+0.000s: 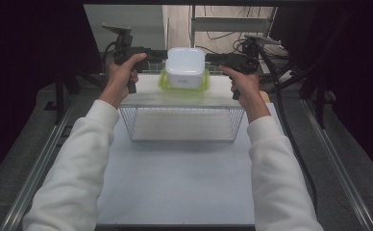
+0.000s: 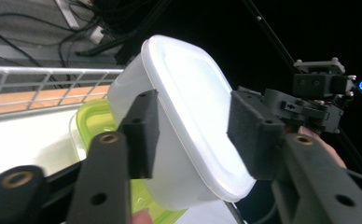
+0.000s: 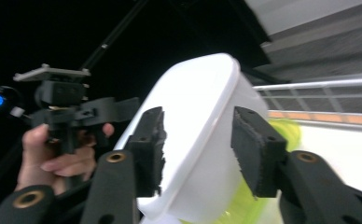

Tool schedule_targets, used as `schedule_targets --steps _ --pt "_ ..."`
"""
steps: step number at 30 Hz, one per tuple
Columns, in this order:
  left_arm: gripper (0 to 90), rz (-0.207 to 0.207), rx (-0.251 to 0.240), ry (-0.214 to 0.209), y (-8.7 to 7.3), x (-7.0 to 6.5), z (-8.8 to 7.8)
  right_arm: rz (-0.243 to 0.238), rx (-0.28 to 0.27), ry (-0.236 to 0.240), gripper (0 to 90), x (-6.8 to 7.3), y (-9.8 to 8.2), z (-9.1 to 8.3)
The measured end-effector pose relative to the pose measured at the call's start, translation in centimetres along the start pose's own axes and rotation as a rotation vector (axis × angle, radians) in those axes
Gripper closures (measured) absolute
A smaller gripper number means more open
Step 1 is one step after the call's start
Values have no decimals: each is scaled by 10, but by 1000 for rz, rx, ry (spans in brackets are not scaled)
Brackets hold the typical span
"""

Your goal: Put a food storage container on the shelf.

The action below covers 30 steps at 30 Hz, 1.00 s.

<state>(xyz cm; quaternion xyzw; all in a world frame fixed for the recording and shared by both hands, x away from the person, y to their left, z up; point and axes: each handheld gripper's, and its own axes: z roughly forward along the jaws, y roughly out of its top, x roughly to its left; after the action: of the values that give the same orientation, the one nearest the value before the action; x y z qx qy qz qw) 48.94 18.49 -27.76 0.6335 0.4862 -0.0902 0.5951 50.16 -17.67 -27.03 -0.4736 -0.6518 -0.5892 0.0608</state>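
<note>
We see a white container (image 1: 185, 66) turned upside down and sitting on a green-rimmed lid (image 1: 184, 86) near the far edge of the white table (image 1: 175, 183), about midway along that edge. Just nearer to us than the lid stands a wire basket (image 1: 182, 124), open at the top. We hold the left gripper (image 1: 161, 56) at the container's left side and the right gripper (image 1: 209, 58) at its right side, both reaching in level from opposite sides. In the left gripper view the left gripper (image 2: 193, 133) has its two black pads astride the container's (image 2: 188, 116) rim, one pad over the side wall and one over the flat bottom face, and a gap shows between the pads and the plastic, so we read it as released. In the right gripper view the right gripper (image 3: 198, 149) stands the same way, its pads on either side of the container's (image 3: 202, 135) edge with space left, so it too is let go. The green-rimmed lid (image 3: 281, 135) shows below the container there. A metal rail (image 2: 44, 77) runs behind the table's far edge.
</note>
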Motion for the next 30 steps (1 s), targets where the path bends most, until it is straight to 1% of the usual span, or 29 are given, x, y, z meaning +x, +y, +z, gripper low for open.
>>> schedule_targets --steps 3,5,7,8,10,12,16,18,20,22,25,27,30 --pt "427 43 4 20 -2 -6 -8 -52 1 -23 467 5 0 -9" --pt "410 70 -1 12 -6 -12 -15 -82 5 -26 454 9 -1 -15" --pt "399 113 4 28 -10 -17 -22 -105 12 -23 447 14 -3 -20" --pt "396 126 3 37 -13 -20 -26 -112 19 -23 445 16 -4 -22" --pt "381 151 6 44 -18 -24 -32 -144 40 -35 438 20 -7 -26" --pt "376 167 7 40 -25 -27 -40 -178 48 -41 431 24 -12 -30" --pt "361 201 17 48 -39 -33 -53 -205 69 -32 416 27 -22 -40" --pt "360 234 25 65 -49 -36 -59 -217 73 -29 411 26 -28 -46" --pt "362 266 31 73 -61 -40 -64 -226 85 -23 407 26 -35 -53" --pt "361 295 47 104 -75 -44 -67 -247 93 -29 403 24 -43 -60" --pt "349 338 89 138 -98 -46 -69 -286 122 -54 394 20 -59 -69" --pt "344 349 104 137 -114 -45 -71 -301 146 -57 389 18 -71 -75" --pt "338 365 122 147 -139 -41 -73 -320 162 -49 387 15 -92 -84"
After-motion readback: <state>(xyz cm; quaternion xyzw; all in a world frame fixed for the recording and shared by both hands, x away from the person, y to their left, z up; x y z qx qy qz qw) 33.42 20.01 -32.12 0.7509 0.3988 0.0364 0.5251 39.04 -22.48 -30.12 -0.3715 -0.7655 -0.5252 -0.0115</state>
